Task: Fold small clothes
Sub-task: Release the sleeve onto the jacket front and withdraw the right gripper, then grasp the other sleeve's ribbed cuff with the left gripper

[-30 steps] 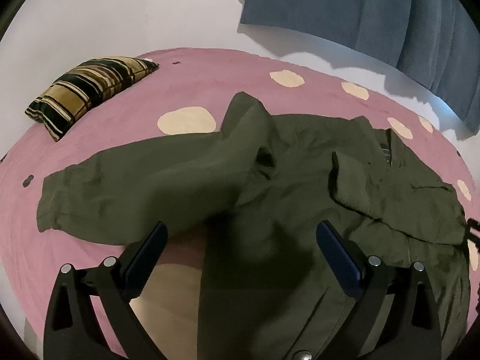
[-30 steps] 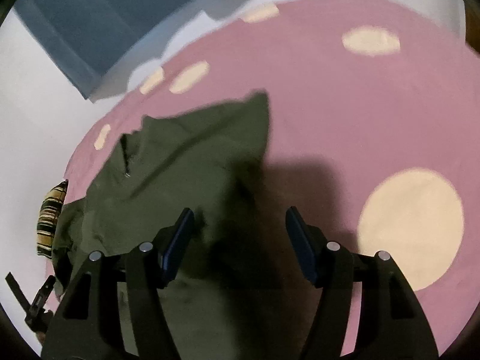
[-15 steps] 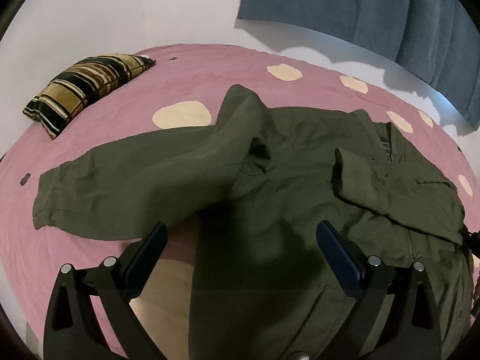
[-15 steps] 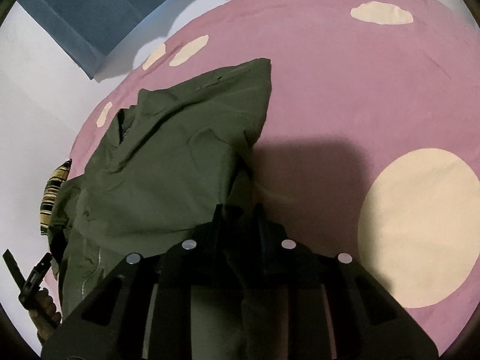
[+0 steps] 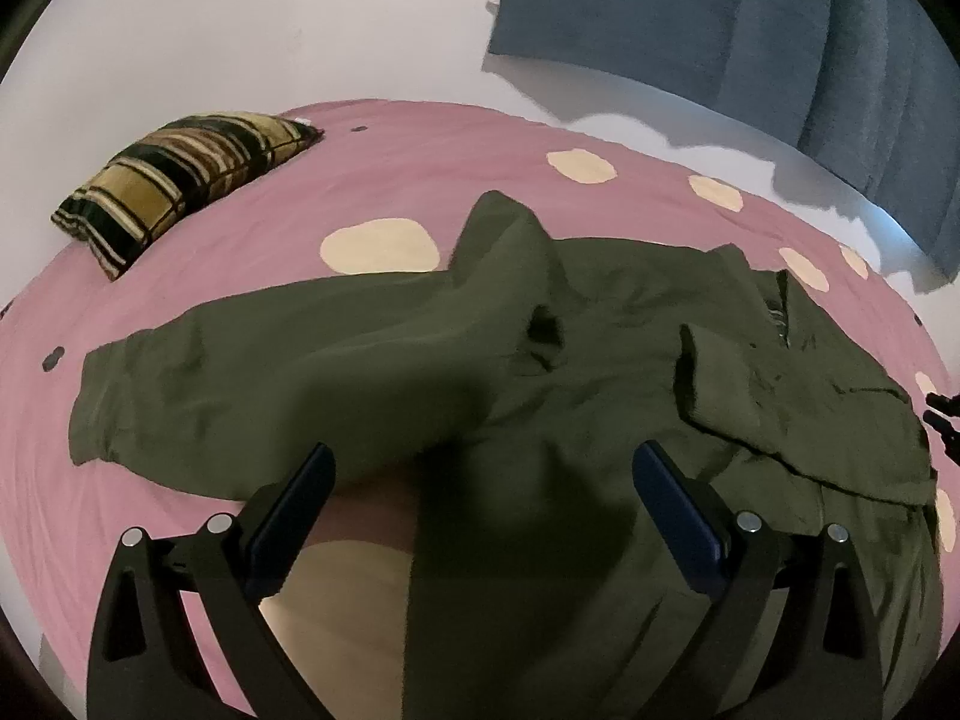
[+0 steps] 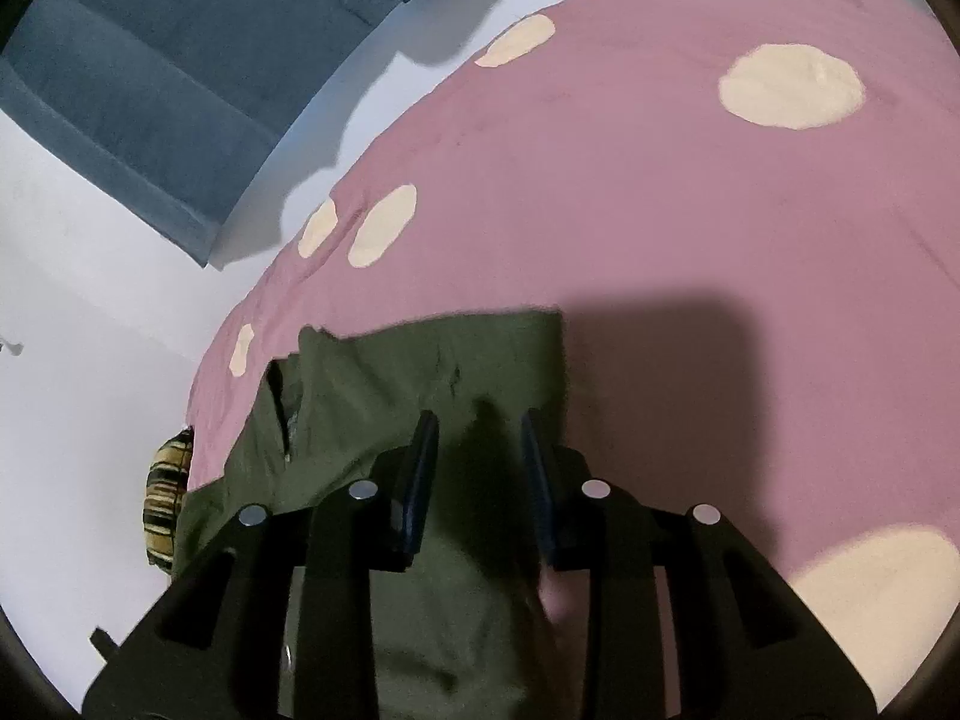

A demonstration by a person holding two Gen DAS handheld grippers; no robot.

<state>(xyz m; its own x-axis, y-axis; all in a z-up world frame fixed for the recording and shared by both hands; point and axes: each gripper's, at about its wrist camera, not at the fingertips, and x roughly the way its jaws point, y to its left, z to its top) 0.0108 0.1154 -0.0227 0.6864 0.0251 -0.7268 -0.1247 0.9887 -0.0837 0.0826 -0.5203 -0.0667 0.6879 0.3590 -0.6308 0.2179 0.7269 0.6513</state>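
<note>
An olive green jacket point(image 5: 540, 360) lies spread on a pink bedspread with cream dots point(image 5: 372, 180). One sleeve point(image 5: 252, 372) stretches out to the left; the other sleeve point(image 5: 780, 396) is folded across the body. My left gripper point(image 5: 480, 474) is open and empty, just above the jacket's near part. In the right wrist view the jacket point(image 6: 408, 384) lies under my right gripper point(image 6: 477, 426), whose jaws stand partly open with a narrow gap over the cloth's right edge; nothing is clamped.
A striped yellow and black pillow point(image 5: 180, 174) lies at the bed's far left. A blue curtain point(image 5: 750, 30) hangs on the white wall behind. Bare pink bedspread point(image 6: 720, 240) stretches to the right of the jacket.
My right gripper shut on the jacket's edge half a second ago and has now opened partway and moved. The left gripper has stayed open, shifting only slightly.
</note>
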